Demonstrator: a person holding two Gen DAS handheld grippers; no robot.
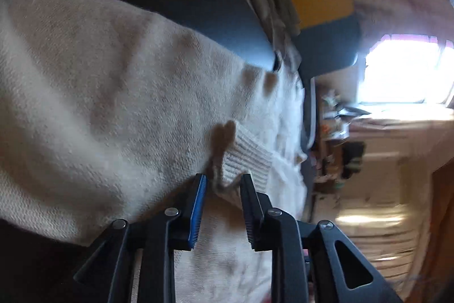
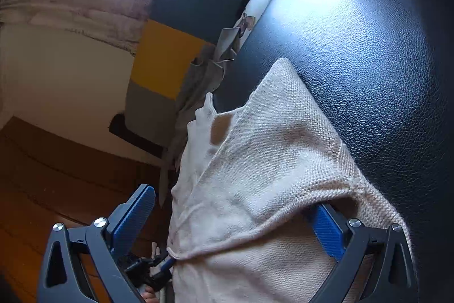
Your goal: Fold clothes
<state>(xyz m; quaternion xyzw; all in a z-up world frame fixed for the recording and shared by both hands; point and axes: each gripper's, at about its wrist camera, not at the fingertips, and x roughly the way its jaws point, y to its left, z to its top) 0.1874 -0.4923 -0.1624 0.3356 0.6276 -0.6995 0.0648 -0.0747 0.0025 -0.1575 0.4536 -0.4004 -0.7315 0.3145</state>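
Cream knit: one sweater [image 1: 113, 93], loosely woven, spread over a dark leather-look worktop [image 2: 369, 61]. It fills the left and centre of the left wrist view; in the right wrist view it runs from the centre down to the lower edge.

Ribbed cuff [image 1: 247, 161]: same cream knit, lying just ahead of the left fingertips at lower centre of the left wrist view.

Left hand-held gripper [image 1: 222, 181]: black frame, one blue pad showing. Jaws partly apart, a fold of the sweater edge between the tips; the pads do not appear to press on it. The view is blurred.

Right hand-held gripper [image 2: 235, 203]: black frame, blue pads. Jaws spread wide, with sweater cloth draped across the gap and over the right-hand finger [image 2: 326, 232]; neither pad clamps it.

Cushion [image 2: 181, 27]: blocks of yellow, dark blue and grey, upper centre of the right wrist view, beyond the worktop's far edge.

Grey-beige cloth [image 2: 198, 81]: hanging beside the cushion.

Window [image 1: 403, 70]: very bright, right side of the left wrist view.

Wooden floor [image 2: 42, 175]: brown, lower left of the right wrist view.
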